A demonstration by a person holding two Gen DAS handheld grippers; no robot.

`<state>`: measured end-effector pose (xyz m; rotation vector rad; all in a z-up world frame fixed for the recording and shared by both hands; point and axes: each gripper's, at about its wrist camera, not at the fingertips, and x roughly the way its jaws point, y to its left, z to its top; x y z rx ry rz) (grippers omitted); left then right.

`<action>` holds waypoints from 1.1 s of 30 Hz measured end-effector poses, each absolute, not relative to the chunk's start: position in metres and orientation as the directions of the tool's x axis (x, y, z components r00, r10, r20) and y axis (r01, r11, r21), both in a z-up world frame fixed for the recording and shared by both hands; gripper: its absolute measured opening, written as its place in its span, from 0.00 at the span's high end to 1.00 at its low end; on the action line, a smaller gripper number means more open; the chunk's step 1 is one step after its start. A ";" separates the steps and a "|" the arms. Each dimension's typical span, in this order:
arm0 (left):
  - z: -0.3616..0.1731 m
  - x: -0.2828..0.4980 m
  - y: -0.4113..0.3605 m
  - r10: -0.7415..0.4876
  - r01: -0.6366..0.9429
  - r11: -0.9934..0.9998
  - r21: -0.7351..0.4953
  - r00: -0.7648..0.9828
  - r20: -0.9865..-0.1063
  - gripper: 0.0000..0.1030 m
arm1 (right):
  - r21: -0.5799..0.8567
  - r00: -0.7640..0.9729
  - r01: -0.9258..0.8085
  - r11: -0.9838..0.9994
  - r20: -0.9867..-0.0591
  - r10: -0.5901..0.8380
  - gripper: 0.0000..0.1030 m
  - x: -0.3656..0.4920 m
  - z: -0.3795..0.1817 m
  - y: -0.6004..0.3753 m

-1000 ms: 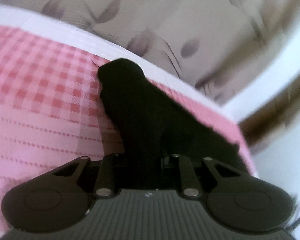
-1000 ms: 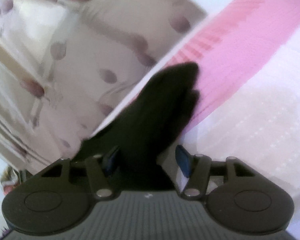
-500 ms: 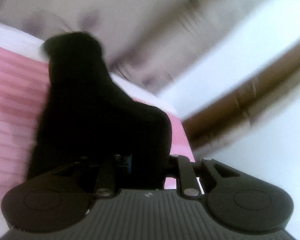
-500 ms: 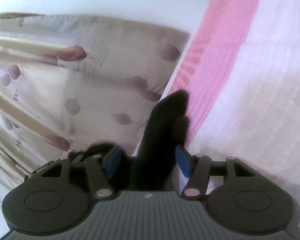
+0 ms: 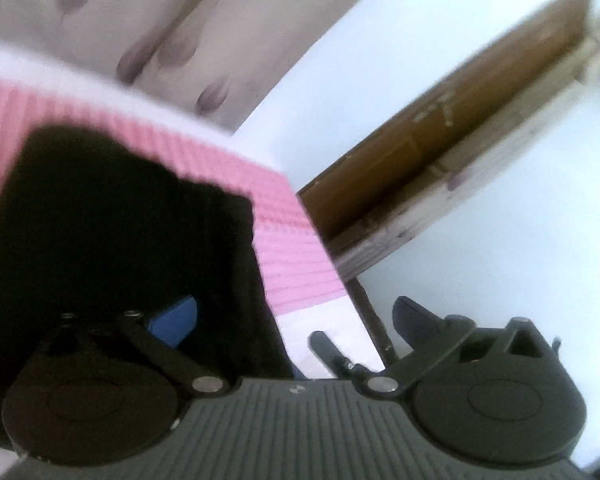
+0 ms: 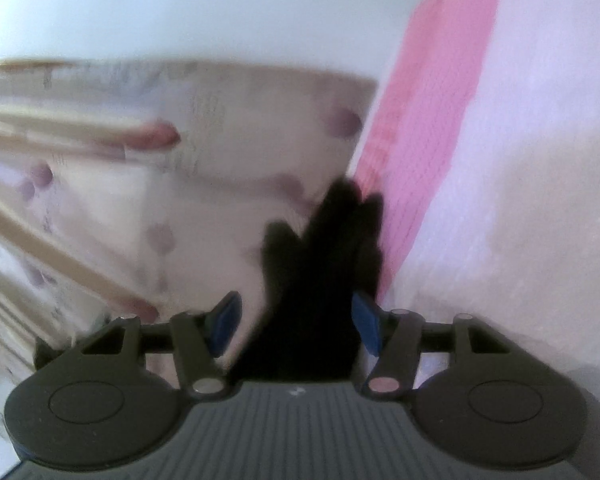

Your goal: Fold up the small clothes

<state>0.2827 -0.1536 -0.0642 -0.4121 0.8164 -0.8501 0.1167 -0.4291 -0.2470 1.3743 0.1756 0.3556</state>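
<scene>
Grippers both tilt steeply against a bed [image 5: 288, 248] with a pink cover. The left gripper [image 5: 296, 328] has its jaws spread wide: one blue pad [image 5: 174, 320] shows at the left, half sunk in dark cloth, and the other finger [image 5: 416, 320] stands far to the right, over bare wall. A black garment [image 5: 112, 240] lies on the pink cover and fills the lower left of the left wrist view, reaching under that pad; whether it lies flat or bunched cannot be told, as it shows no detail. The bed's corner sits just right of the garment, with a brown wooden frame [image 5: 440, 152] and pale wall beyond it.

The right gripper [image 6: 296, 324] also stands open, its blue pads [image 6: 366, 324] set apart on either side of the same garment [image 6: 324, 280], which rises between them in a bunched, ragged peak without being squeezed. A patterned curtain [image 6: 180, 184] hangs to its left, and pink and white bedding [image 6: 500, 200] lies to its right. That view is blurred.
</scene>
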 end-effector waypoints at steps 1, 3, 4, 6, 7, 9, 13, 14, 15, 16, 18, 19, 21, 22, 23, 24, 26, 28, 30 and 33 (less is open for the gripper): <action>-0.059 0.278 -0.147 -0.778 0.520 0.628 -0.579 0.414 -0.472 0.00 | 0.975 0.941 -0.157 0.160 0.099 0.325 0.39 0.110 -0.244 -0.432; -0.055 0.269 -0.134 -0.736 0.554 0.676 -0.486 0.469 -0.488 0.00 | 0.959 0.943 -0.190 0.209 0.118 0.312 0.39 0.100 -0.232 -0.435; -0.058 0.267 -0.129 -0.718 0.574 0.692 -0.437 0.485 -0.500 0.01 | 0.951 0.941 -0.195 0.240 0.113 0.319 0.39 0.098 -0.224 -0.436; -0.072 0.260 -0.127 -0.673 0.585 0.728 -0.356 0.510 -0.536 0.02 | 0.940 0.940 -0.187 0.285 0.086 0.331 0.38 0.103 -0.210 -0.438; -0.080 0.258 -0.125 -0.665 0.597 0.730 -0.332 0.508 -0.548 0.03 | 0.934 0.937 -0.188 0.305 0.077 0.340 0.38 0.109 -0.203 -0.439; -0.096 0.243 -0.128 -0.686 0.642 0.702 -0.310 0.491 -0.537 0.03 | 0.920 0.933 -0.172 0.353 0.037 0.358 0.38 0.125 -0.187 -0.438; -0.121 0.205 -0.156 -0.736 0.775 0.591 -0.224 0.403 -0.544 0.03 | 0.878 0.900 -0.215 0.427 0.008 0.436 0.39 0.161 -0.154 -0.426; -0.129 0.197 -0.164 -0.733 0.796 0.571 -0.202 0.383 -0.562 0.03 | 0.863 0.891 -0.200 0.465 -0.038 0.453 0.39 0.175 -0.147 -0.418; -0.137 0.192 -0.171 -0.727 0.811 0.556 -0.184 0.367 -0.580 0.02 | 0.840 0.892 -0.159 0.518 -0.102 0.440 0.38 0.184 -0.141 -0.411; -0.143 0.187 -0.174 -0.723 0.824 0.541 -0.168 0.353 -0.594 0.02 | 0.802 0.890 -0.107 0.587 -0.186 0.417 0.38 0.195 -0.137 -0.403; -0.147 0.182 -0.172 -0.728 0.840 0.521 -0.153 0.342 -0.594 0.02 | 0.747 0.869 -0.083 0.660 -0.270 0.415 0.38 0.211 -0.136 -0.389; -0.146 0.181 -0.166 -0.739 0.841 0.513 -0.171 0.332 -0.587 0.02 | 0.737 0.865 -0.071 0.672 -0.291 0.410 0.38 0.216 -0.138 -0.384; -0.140 0.185 -0.151 -0.770 0.824 0.510 -0.246 0.311 -0.557 0.02 | 0.724 0.855 -0.093 0.684 -0.294 0.427 0.51 0.224 -0.142 -0.377; -0.136 0.185 -0.143 -0.781 0.808 0.518 -0.281 0.312 -0.541 0.02 | 0.705 0.851 -0.098 0.702 -0.306 0.426 0.64 0.224 -0.143 -0.376; -0.132 0.188 -0.132 -0.787 0.785 0.534 -0.316 0.324 -0.525 0.02 | 0.688 0.850 -0.098 0.719 -0.318 0.420 0.85 0.225 -0.142 -0.374; -0.128 0.190 -0.121 -0.790 0.758 0.553 -0.346 0.345 -0.507 0.02 | 0.693 0.852 -0.108 0.712 -0.304 0.426 0.88 0.222 -0.144 -0.376; -0.117 0.191 -0.095 -0.789 0.711 0.593 -0.378 0.417 -0.452 0.01 | 0.721 0.883 -0.125 0.682 -0.234 0.408 0.93 0.210 -0.137 -0.383; -0.112 0.201 -0.074 -0.761 0.669 0.641 -0.375 0.496 -0.418 0.01 | 0.741 0.918 -0.132 0.658 -0.159 0.363 0.93 0.186 -0.129 -0.394; -0.104 0.205 -0.056 -0.734 0.630 0.677 -0.380 0.542 -0.410 0.01 | 0.760 0.940 -0.094 0.643 -0.145 0.308 0.96 0.164 -0.133 -0.404; -0.110 0.219 -0.042 -0.697 0.566 0.717 -0.407 0.571 -0.434 0.01 | 0.763 0.933 0.004 0.646 -0.234 0.272 0.97 0.157 -0.163 -0.411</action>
